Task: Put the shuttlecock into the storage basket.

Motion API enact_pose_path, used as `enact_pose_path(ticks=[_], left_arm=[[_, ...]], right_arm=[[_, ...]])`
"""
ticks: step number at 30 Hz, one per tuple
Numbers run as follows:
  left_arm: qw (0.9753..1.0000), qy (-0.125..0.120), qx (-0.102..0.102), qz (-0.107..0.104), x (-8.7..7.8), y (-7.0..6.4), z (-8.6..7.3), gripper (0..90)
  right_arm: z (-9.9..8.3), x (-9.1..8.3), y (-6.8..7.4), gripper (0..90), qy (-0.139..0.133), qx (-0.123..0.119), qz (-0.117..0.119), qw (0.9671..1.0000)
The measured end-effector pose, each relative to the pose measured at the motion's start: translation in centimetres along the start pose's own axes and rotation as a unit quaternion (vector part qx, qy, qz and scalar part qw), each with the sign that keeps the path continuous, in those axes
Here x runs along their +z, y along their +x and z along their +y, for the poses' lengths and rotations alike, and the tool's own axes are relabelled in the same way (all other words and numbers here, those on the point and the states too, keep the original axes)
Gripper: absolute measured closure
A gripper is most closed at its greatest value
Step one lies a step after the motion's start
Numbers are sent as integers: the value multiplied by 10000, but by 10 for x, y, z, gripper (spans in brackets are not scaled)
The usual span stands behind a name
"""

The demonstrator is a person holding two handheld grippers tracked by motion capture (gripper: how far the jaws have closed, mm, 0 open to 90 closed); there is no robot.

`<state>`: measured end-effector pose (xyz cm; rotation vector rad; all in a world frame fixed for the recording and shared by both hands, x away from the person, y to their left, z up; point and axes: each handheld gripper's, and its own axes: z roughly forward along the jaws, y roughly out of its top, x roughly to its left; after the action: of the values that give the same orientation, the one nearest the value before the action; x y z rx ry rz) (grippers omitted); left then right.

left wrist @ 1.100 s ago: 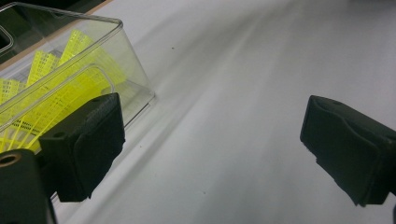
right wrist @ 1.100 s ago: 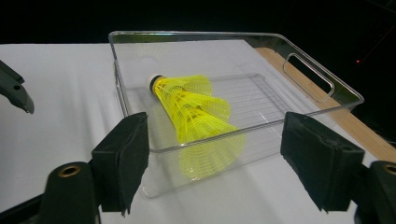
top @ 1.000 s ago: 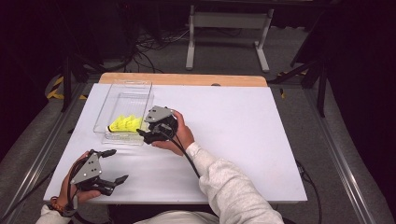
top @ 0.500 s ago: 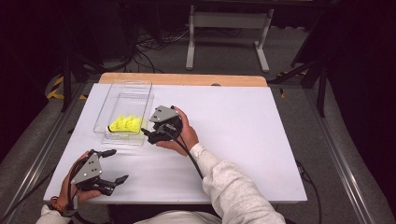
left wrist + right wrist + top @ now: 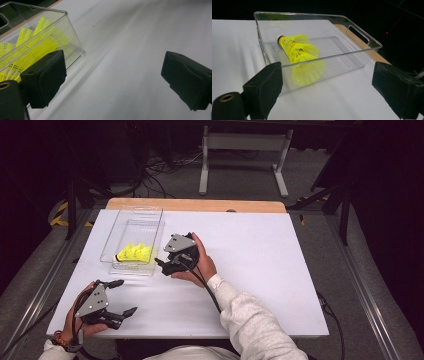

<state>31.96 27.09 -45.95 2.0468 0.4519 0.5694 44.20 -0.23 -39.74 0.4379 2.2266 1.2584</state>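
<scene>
The bench is a broad white slab, smooth and matte, with a strip of pale wood along its far edge. No writing or brand mark can be read on anything.

On its left half stands the bin, a clear plastic tray, long and rectangular with rounded corners, a ribbed floor and a slot handle cut in its far end wall. In the right gripper view the bin lies just ahead of the jaws, its near wall facing the camera.

The right hand-held gripper is black with a grey three-cornered plate on top. It sits just beside the bin's near right corner, jaws spread wide and holding nothing. Against the picture from a second ago it has drawn back a little from the bin's side toward the person.

The left hand-held gripper rests near the bench's front left edge, well apart from the bin. Its jaws also stand wide open and empty, and it lies where it lay before. Its own view shows blocky black jaws with the bin's corner behind the left one.

The shuttlecocks are neon-yellow mesh cones, nested into one another, with a pale cork tip. They lie on their side on the bin floor at its near end, as in the right gripper view.
</scene>
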Motion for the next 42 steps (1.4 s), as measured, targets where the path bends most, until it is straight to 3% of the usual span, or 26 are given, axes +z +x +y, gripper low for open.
enact_pose_path(ticks=[10,27,42], left_arm=[[10000,7,11,3,0,0,0,70],[10000,4,2,-3,1,0,0,70],[10000,7,14,14,1,0,0,70]], right_arm=[[-3,-5,-2,65,-47,11,-58,10000],[-9,-15,-3,64,15,-163,-260,9995],[-16,-27,-7,68,19,-164,-382,9991]])
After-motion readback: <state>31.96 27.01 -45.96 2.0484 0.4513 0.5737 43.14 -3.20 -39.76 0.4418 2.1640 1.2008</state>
